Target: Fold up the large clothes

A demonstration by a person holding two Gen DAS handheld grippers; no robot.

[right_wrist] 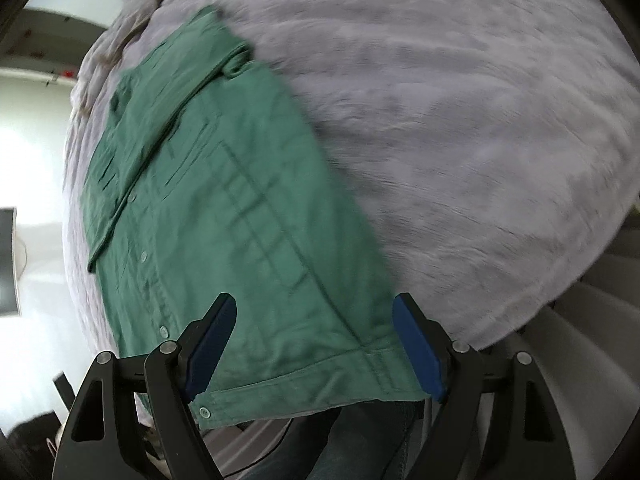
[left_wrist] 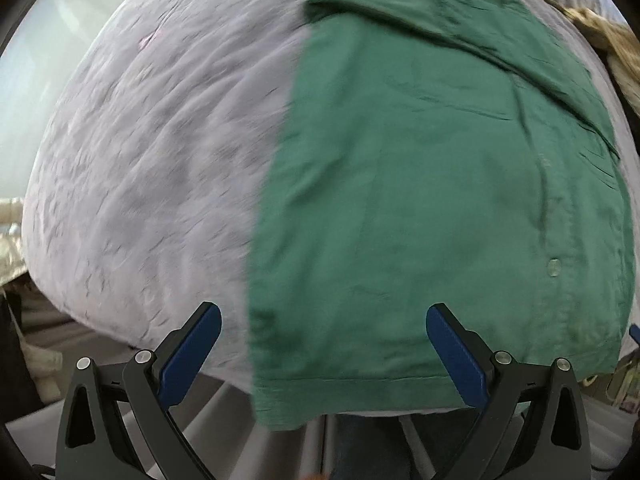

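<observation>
- Both claws, left and right, hang open, empty, above the green shirt on the bed
- Risk: its hem overhangs the edge; a one-layer pinch could drag it off

bare sheet beside shirt, rumpled blanket beyond

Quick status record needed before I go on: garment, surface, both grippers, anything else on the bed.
garment: green button-front cotton shirt, partly folded into a long panel, lying flat
hem: near edge hangs slightly over the bed's front edge
surface: wrinkled pale lilac bedsheet
left gripper: open, above the shirt's hem, pads touching nothing
right gripper: open, above the hem corner, holding nothing
other items: tan crumpled fabric at the far edge of the bed
</observation>
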